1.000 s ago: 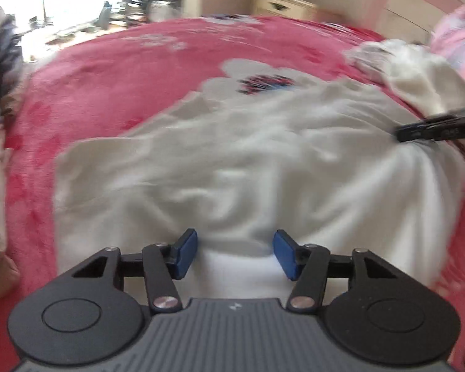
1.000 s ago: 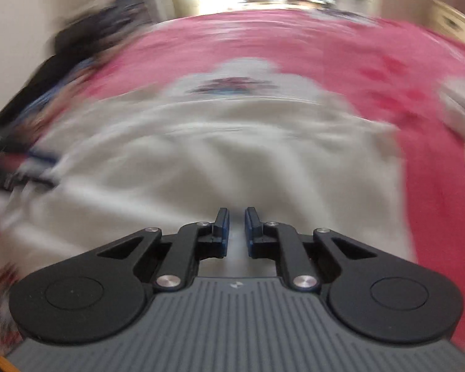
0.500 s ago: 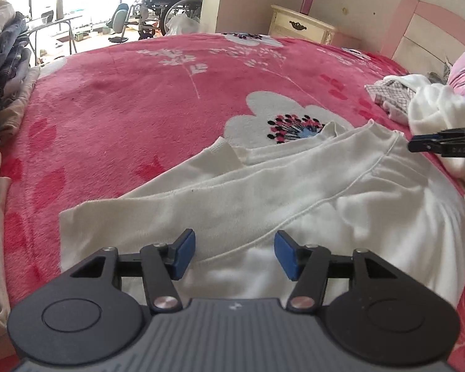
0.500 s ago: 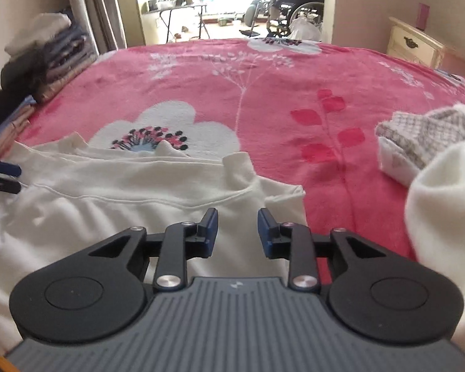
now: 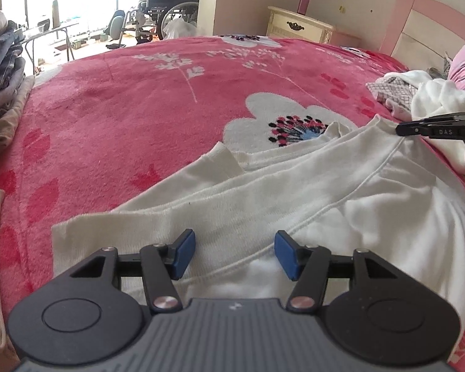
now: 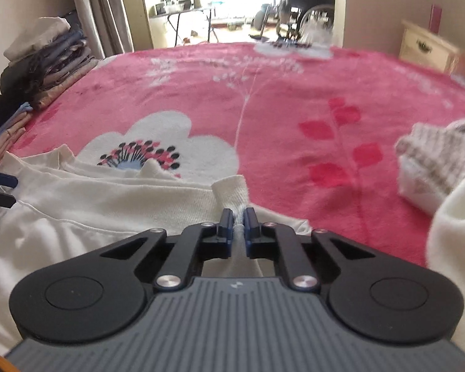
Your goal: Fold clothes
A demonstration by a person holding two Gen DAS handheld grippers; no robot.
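a white sweater (image 5: 310,192) is spread on the pink blanket (image 5: 139,108) — its cuff is pinched by the right gripper (image 6: 238,221), while the left gripper (image 5: 234,255) is held spread above it.

Each handheld gripper has a grey ribbed housing with a small pale logo at its front edge, flanked by 2 round black discs. Black linkage arms with cut-out slots run forward, pinned by 2 large silver screws and smaller ones. The left gripper (image 5: 235,254) and right gripper (image 6: 238,228) carry blue finger pads (image 5: 183,252).
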